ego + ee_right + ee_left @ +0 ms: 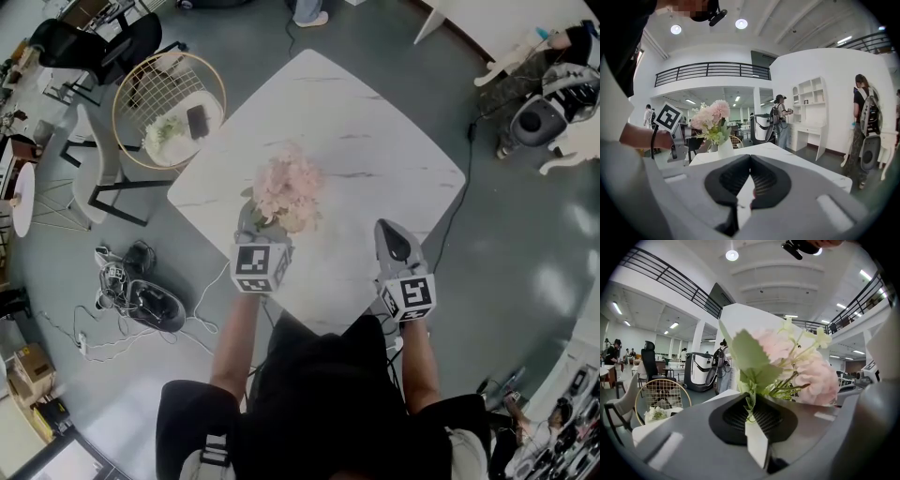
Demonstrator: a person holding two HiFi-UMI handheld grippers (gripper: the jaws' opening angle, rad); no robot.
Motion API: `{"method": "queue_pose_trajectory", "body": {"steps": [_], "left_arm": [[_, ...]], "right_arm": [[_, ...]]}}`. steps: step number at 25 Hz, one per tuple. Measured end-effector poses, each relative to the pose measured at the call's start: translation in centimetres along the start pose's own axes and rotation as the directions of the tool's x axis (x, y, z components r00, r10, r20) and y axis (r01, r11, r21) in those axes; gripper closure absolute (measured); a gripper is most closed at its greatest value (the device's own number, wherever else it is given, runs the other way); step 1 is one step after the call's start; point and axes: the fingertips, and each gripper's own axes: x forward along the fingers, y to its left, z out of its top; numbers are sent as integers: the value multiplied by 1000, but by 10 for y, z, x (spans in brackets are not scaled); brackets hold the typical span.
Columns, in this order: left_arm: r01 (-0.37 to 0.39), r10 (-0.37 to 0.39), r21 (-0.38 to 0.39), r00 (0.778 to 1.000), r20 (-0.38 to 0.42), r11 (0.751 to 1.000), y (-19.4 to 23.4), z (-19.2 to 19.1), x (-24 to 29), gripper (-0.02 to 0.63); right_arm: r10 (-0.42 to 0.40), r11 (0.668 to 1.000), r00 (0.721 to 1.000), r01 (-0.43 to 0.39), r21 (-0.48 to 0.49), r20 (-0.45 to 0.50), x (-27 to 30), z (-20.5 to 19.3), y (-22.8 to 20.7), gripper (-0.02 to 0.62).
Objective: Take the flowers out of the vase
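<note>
The left gripper (752, 401) is clamping the flowers (806, 366) by the stems; the right gripper (750, 161) is idling shut, empty. Next: lifting them clear of the vase (725, 149).

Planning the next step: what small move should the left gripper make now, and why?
Probably lift the left gripper straight up: it is shut on a stem of the flowers, which stand in the vase. A vertical pull should avoid tipping it, since the right gripper is away from it.
</note>
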Motion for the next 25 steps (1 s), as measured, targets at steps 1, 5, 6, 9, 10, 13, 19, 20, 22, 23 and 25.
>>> {"method": "queue_pose_trajectory", "body": {"steps": [1, 5, 6, 9, 10, 13, 19, 20, 22, 23, 25], "left_arm": [[-1, 2, -4, 1000, 6, 1000, 0, 2, -1, 583], [-6, 6, -7, 999, 32, 1000, 2, 8, -4, 583], [-8, 8, -6, 999, 36, 1000, 2, 9, -5, 583], [-11, 11, -2, 999, 49, 1000, 1, 14, -8, 583], [-11, 11, 1, 999, 51, 1000, 0, 15, -10, 583], [-16, 15, 6, 999, 48, 1000, -1, 18, -13, 583], [-20, 20, 8, 998, 64, 1000, -1, 27, -17, 583], [-21, 21, 8, 997, 68, 1000, 0, 28, -19, 583], [-23, 23, 8, 997, 69, 1000, 0, 30, -24, 583], [-24, 24, 9, 998, 66, 1000, 0, 31, -26, 583], [-26, 25, 10, 997, 67, 1000, -2, 33, -29, 583]], "right_arm": [[2, 1000, 1000, -2, -1, 1, 0, 1, 1, 592], [9, 1000, 1000, -9, -6, 8, 0, 3, 3, 592], [11, 1000, 1000, -11, -7, 10, 0, 3, 4, 592], [15, 1000, 1000, -15, -10, 17, -2, 5, 6, 592], [16, 1000, 1000, -15, -10, 20, -4, 5, 6, 592], [17, 1000, 999, -17, -11, 29, -7, 7, 6, 592], [19, 1000, 999, -19, -10, 33, -9, 11, 8, 592], [20, 1000, 999, -19, -11, 34, -10, 11, 10, 592], [21, 1000, 999, -20, -15, 36, -13, 11, 13, 592], [22, 1000, 999, -21, -18, 38, -14, 12, 13, 592], [23, 1000, 999, -22, -22, 43, -16, 15, 14, 592]]}}
